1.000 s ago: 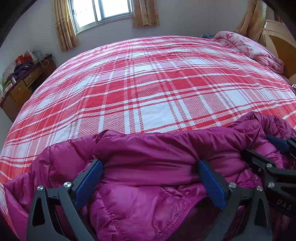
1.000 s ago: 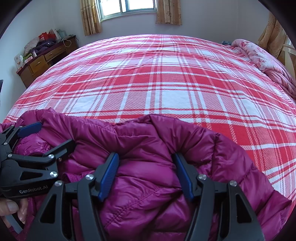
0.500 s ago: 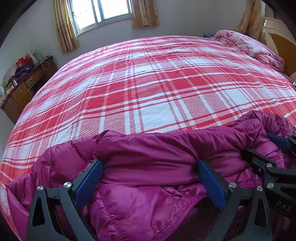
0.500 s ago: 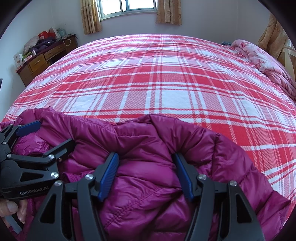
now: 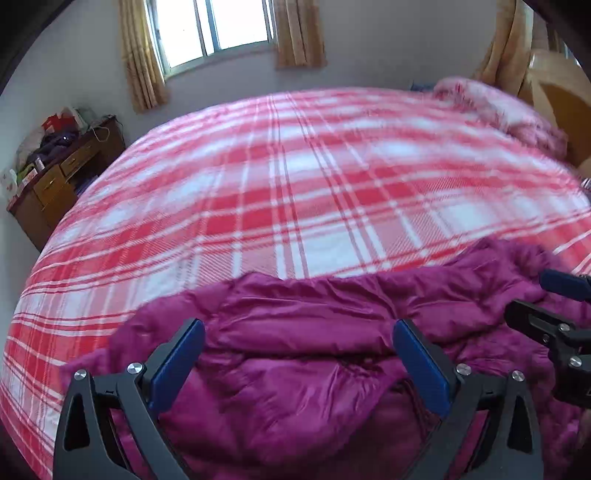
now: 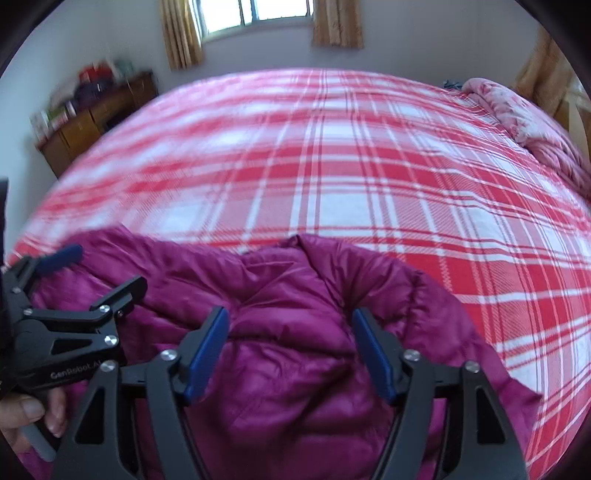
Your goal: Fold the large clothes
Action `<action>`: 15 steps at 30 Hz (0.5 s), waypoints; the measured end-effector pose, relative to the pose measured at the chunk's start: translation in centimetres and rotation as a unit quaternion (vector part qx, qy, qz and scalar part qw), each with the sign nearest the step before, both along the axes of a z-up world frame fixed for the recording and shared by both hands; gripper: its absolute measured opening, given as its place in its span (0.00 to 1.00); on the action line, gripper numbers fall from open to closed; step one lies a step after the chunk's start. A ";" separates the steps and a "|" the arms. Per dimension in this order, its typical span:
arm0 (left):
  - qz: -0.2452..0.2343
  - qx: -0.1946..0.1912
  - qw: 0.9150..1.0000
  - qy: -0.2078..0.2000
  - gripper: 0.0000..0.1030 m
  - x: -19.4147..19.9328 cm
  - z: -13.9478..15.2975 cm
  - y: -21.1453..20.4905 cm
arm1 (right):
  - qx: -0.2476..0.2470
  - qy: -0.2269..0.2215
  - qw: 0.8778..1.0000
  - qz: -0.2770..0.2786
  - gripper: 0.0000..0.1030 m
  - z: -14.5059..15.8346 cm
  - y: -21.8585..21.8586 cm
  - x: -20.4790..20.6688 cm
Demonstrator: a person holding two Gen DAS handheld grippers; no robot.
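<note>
Magenta puffer jacket (image 5: pixel 314 354) lying bunched on near edge of bed (image 5: pixel 295 184) with red-and-white plaid cover. Left gripper (image 5: pixel 295 358) spread wide above jacket, blue pads clear of fabric, nothing clamped. Right gripper (image 6: pixel 290 350) with jaws opening, jacket fabric below and between them, pads not pressing it. Grippers side by side, each visible at edge of the other's view. Fingers (image 6: pixel 26 417) of a hand on left gripper's handle. Wooden dresser (image 5: pixel 55 177) left of bed, cluttered on top; pink quilt (image 5: pixel 509 110) at far right; curtained window (image 5: pixel 214 29) behind.
</note>
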State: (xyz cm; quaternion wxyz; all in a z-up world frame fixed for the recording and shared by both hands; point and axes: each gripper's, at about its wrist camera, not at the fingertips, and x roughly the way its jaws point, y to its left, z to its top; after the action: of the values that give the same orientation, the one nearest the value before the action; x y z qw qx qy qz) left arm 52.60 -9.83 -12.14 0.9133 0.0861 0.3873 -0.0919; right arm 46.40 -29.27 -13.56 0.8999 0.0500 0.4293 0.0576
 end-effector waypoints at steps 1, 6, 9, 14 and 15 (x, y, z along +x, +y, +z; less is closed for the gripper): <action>-0.004 -0.010 1.000 -0.008 0.99 -0.9 1.0 0.6 | -0.004 -0.007 1.000 0.001 0.87 0.5 -0.2 -0.8; -0.026 -0.005 0.999 -0.035 0.99 -8.6 3.5 4.8 | -0.017 -0.018 1.000 0.003 0.89 2.1 -3.0 -6.9; -0.034 0.019 0.998 -0.056 0.99 -14.3 3.0 7.6 | -0.005 -0.013 1.000 0.001 0.89 1.8 -5.4 -12.0; -0.020 0.043 0.997 -0.060 0.99 -21.6 -0.1 11.4 | 0.003 0.014 0.999 -0.028 0.89 -0.9 -6.8 -17.5; -0.015 0.043 0.998 -0.053 0.99 -22.6 -0.8 12.1 | 0.006 0.015 0.999 -0.036 0.89 -1.4 -6.9 -19.0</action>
State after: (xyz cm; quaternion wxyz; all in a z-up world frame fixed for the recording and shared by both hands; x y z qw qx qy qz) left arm 29.99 2.27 -12.90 0.9267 0.1353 0.3404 -0.0839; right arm 27.36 -36.21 -14.99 0.8947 0.0718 0.4401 0.0273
